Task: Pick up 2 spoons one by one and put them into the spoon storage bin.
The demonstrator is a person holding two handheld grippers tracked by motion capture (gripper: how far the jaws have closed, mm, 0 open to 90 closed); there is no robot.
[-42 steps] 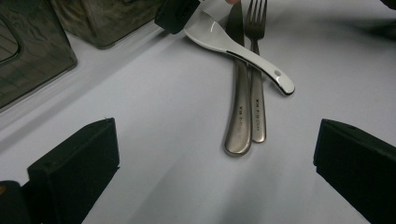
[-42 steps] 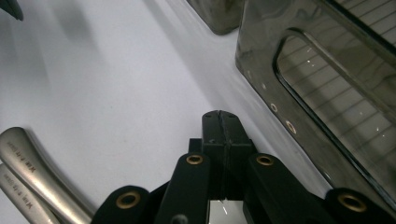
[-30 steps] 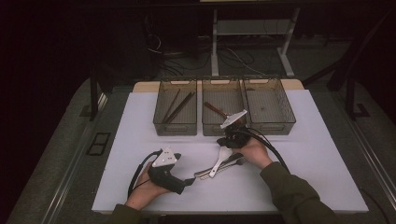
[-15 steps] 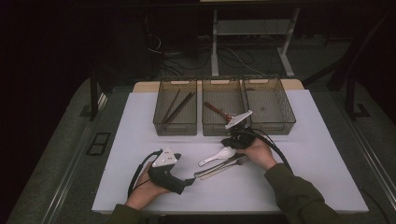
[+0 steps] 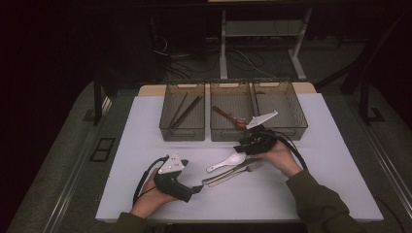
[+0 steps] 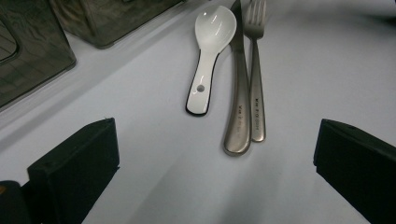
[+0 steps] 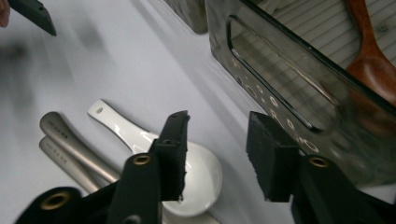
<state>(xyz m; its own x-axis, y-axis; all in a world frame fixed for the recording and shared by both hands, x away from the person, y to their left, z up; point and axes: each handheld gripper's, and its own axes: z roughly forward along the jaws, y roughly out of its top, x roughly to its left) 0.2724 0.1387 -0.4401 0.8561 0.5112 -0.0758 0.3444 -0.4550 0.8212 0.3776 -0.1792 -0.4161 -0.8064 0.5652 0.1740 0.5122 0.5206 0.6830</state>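
A white ceramic spoon (image 5: 226, 162) (image 6: 205, 60) lies on the white table beside a steel knife (image 5: 224, 174) (image 6: 239, 93) and a fork (image 5: 247, 169) (image 6: 256, 84). My right gripper (image 5: 245, 144) (image 7: 219, 135) hovers just over the spoon's bowl (image 7: 201, 182), close to the middle bin's front wall. Its jaws have just been opening and stand apart with nothing between them. My left gripper (image 5: 197, 189) (image 6: 215, 158) rests low on the table, wide open and pointing at the handle ends of the cutlery, a short way from them.
Three mesh bins stand in a row at the back. The left bin (image 5: 182, 131) holds chopsticks (image 5: 184, 110), the middle bin (image 5: 231, 135) a brown wooden spoon (image 5: 228, 116) (image 7: 373, 60), and the right bin (image 5: 286, 130) looks bare. Bare table surface lies at the front and sides.
My right gripper has pulled up and back from the cutlery toward the bins, and its jaws have parted. The white spoon now lies flat, angled beside the knife. The left gripper has stayed put.
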